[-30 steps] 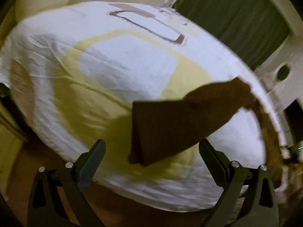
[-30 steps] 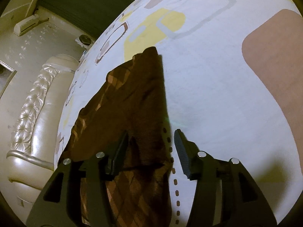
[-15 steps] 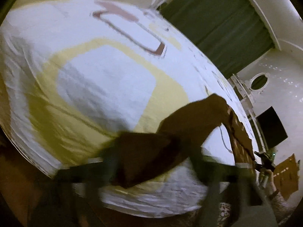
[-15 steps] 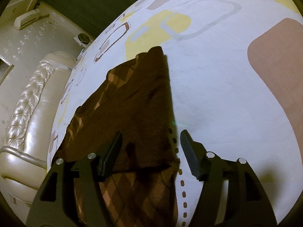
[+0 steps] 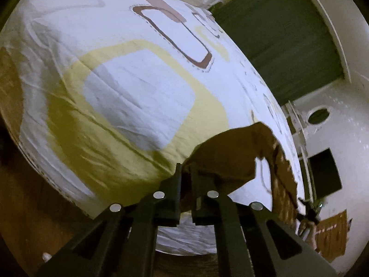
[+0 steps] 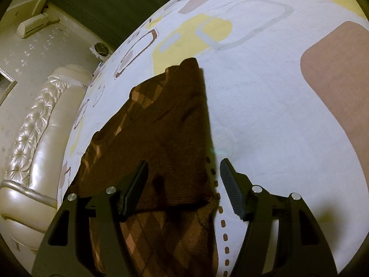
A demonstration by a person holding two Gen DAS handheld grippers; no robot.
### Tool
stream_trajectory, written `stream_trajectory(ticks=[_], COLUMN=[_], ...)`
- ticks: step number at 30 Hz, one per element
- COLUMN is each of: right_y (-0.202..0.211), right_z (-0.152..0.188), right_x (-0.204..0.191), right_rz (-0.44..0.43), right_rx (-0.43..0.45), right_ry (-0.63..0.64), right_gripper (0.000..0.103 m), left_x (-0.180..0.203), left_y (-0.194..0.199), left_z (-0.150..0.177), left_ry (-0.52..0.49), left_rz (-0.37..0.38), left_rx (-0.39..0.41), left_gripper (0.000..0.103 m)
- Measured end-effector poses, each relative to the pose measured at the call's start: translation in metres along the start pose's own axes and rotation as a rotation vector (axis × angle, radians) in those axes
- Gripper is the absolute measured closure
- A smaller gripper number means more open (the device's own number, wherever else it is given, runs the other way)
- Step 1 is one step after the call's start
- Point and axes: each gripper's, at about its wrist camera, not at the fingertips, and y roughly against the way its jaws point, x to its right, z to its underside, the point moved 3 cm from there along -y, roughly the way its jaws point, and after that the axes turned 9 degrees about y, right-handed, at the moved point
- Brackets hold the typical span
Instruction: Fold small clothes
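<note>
Cloth pinched on the left, free on the right.
Left wrist view: the left gripper is clamped on a corner of the brown garment, lifting it off the bedsheet; it sags, soft and light. Right wrist view: the right gripper hovers spread over the garment; the folded edge looks easiest to take.

Bed: garment on the sheet near its edge; headboard left of garment; curtain behind the bed.
</note>
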Motion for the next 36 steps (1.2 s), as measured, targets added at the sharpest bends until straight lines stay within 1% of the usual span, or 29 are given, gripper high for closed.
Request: stream_trajectory(ticks=[1,8,11,13,17,18,20,23,24,26,28,30,32,34,36], right_y=[0.000,0.004,0.011,0.019,0.036,0.039,0.044,0.051,0.054,0.059,0.062,0.066,0.068,0.070,0.072], right_z=[0.000,0.000,0.002,0.003,0.003,0.002,0.000,-0.001,0.000,0.002,0.005,0.008,0.012,0.014,0.015], right_x=[0.000,0.002,0.004,0.003,-0.012,-0.018,-0.027,-0.040,-0.042,-0.046,-0.046,-0.042,-0.035,-0.028,-0.018], right_rz=[-0.003,-0.024,-0.032,-0.016,-0.031,-0.048,-0.076,-0.118,-0.132,-0.158,-0.177,-0.193,-0.207,-0.216,-0.228], right_rx=[0.002,0.014,0.037,0.065,0.113,0.120,0.124,0.120,0.116,0.113,0.104,0.099,0.089,0.084,0.078], right_ry=[-0.003,-0.032,-0.073,-0.088,-0.058,-0.050,-0.035,-0.015,-0.011,-0.005,-0.004,-0.011,-0.025,-0.044,-0.064], right_gripper=[0.038,0.038,0.039,0.039,0.039,0.039,0.039,0.039,0.038,0.038,0.038,0.038,0.038,0.038,0.038], left_x=[0.004,0.054,0.089,0.107,0.156,0.176,0.202,0.259,0.272,0.316,0.353,0.397,0.431,0.467,0.491], left_y=[0.003,0.014,0.024,0.032,0.045,0.048,0.050,0.051,0.052,0.051,0.048,0.040,0.028,0.008,-0.018], left_z=[0.002,0.021,0.029,0.034,0.037,0.037,0.037,0.032,0.031,0.031,0.034,0.043,0.057,0.078,0.097], left_ry=[-0.001,-0.095,-0.131,-0.150,-0.184,-0.195,-0.206,-0.207,-0.209,-0.218,-0.243,-0.295,-0.333,-0.374,-0.401], left_rz=[0.020,0.039,0.072,0.089,0.137,0.152,0.167,0.223,0.235,0.280,0.310,0.330,0.344,0.350,0.346], left_rx=[-0.002,-0.015,-0.004,0.007,0.014,0.015,0.019,0.000,-0.002,-0.009,-0.005,-0.006,-0.017,-0.041,-0.075], left_gripper=[0.097,0.098,0.098,0.098,0.098,0.098,0.098,0.098,0.098,0.098,0.098,0.098,0.098,0.098,0.098])
